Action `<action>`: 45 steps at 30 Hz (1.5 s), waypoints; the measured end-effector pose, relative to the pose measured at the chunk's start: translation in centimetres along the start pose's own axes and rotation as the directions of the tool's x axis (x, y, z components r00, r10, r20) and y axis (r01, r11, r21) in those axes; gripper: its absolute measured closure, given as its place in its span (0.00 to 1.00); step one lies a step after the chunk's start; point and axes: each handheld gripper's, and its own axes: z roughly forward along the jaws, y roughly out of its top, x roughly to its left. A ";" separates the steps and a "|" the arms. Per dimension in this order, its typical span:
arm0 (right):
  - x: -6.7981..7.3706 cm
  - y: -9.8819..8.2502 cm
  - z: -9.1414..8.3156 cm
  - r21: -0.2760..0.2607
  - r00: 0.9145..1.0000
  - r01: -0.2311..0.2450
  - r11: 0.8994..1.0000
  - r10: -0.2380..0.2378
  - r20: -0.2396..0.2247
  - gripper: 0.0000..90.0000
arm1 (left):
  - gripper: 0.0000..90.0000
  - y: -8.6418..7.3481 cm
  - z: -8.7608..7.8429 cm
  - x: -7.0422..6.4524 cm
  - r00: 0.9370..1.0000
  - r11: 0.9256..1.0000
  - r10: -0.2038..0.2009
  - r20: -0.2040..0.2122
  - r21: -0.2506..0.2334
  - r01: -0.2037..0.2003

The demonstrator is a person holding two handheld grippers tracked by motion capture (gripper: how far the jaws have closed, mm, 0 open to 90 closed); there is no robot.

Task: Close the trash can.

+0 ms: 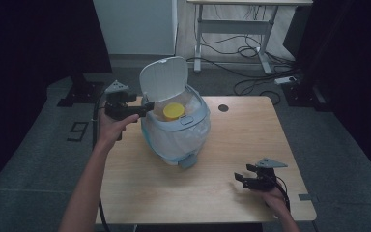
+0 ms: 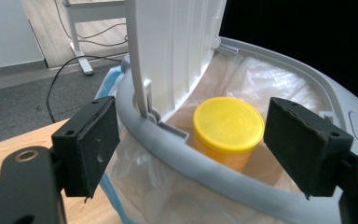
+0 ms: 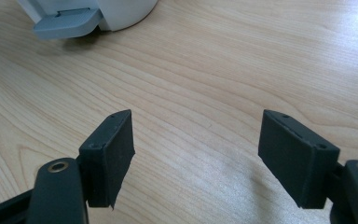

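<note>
Your left gripper (image 1: 147, 107) hovers released at the bin's (image 1: 174, 140) nine o'clock rim, lid (image 1: 164, 79) propped up — the yellow jar (image 1: 173, 111) sits inside. Your right gripper (image 1: 242, 178), released, rests at five o'clock.

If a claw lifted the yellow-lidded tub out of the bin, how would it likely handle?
The tub looks like rigid plastic, so probably stiff and light. Its round, smooth wall may slip between flat pads. It sits on a loose plastic liner, so a push could well tip it.

Left gripper (image 1: 142, 108): jaws apart, raised level at the bin's (image 1: 200, 121) rim. Right gripper (image 1: 249, 176): jaws apart, empty, low, well right of the bin.
</note>
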 end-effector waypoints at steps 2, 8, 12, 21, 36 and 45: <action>0.0 0.0 0.0 0.004 1.000 0.001 1.000 -0.001 -0.003 0.29 | 0.20 0.3 0.2 0.1 1.000 1.000 0.006 -0.003 0.004 -0.006; 0.1 0.0 0.1 0.008 1.000 0.001 1.000 -0.001 -0.007 0.28 | 0.20 0.9 1.1 0.4 1.000 1.000 0.024 0.002 0.020 -0.024; 0.2 0.0 0.1 0.009 1.000 0.003 1.000 -0.003 -0.008 0.28 | 0.20 1.3 1.4 0.4 0.999 0.999 0.033 0.015 0.009 -0.033; 0.0 -0.1 0.0 0.008 1.000 -0.001 1.000 0.001 -0.006 0.28 | 0.21 2.2 1.8 0.2 0.998 0.999 0.036 0.059 -0.017 -0.035; -0.2 0.0 -0.3 -0.008 1.000 -0.013 1.000 0.014 0.010 0.28 | 0.21 3.3 1.2 0.5 0.995 0.996 0.044 0.094 -0.077 -0.037; -0.1 0.0 -0.3 -0.008 1.000 -0.013 1.000 0.013 0.011 0.28 | 0.21 3.9 1.0 -0.7 0.991 0.997 0.055 0.120 -0.069 -0.047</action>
